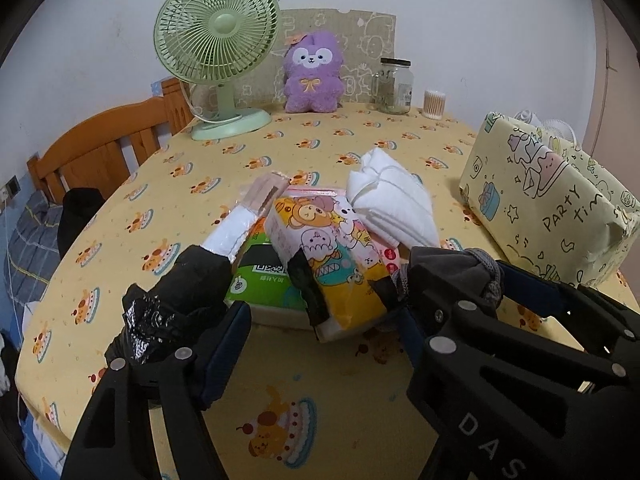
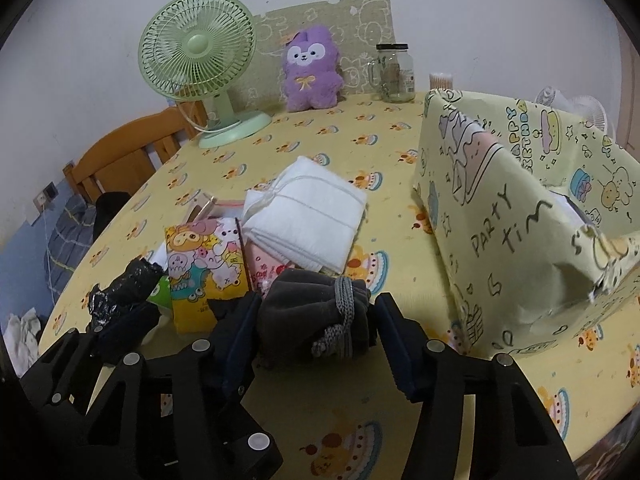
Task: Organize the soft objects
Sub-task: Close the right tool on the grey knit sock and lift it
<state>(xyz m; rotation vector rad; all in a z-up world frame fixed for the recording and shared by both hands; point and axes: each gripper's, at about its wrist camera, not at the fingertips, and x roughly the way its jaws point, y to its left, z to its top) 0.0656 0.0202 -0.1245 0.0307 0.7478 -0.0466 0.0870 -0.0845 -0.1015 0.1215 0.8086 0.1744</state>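
Observation:
A pile of soft things lies mid-table: a cartoon-print tissue pack (image 1: 324, 256) (image 2: 204, 264), a green pack (image 1: 260, 280) under it, a folded white cloth (image 1: 390, 200) (image 2: 308, 216) and a black plastic roll (image 1: 176, 300) (image 2: 120, 292). My right gripper (image 2: 316, 320) is shut on a grey drawstring pouch (image 2: 316, 312), also seen in the left wrist view (image 1: 452, 276). My left gripper (image 1: 324, 320) is open around the near end of the tissue pack, just left of the right gripper. A box wrapped in party paper (image 1: 548, 200) (image 2: 520, 208) stands at the right.
At the back stand a green fan (image 1: 216, 56), a purple plush (image 1: 314, 74), a glass jar (image 1: 394, 86) and a cup of cotton swabs (image 1: 434, 104). A wooden chair (image 1: 100, 152) is beyond the left table edge. The yellow tablecloth (image 1: 280, 420) covers the table.

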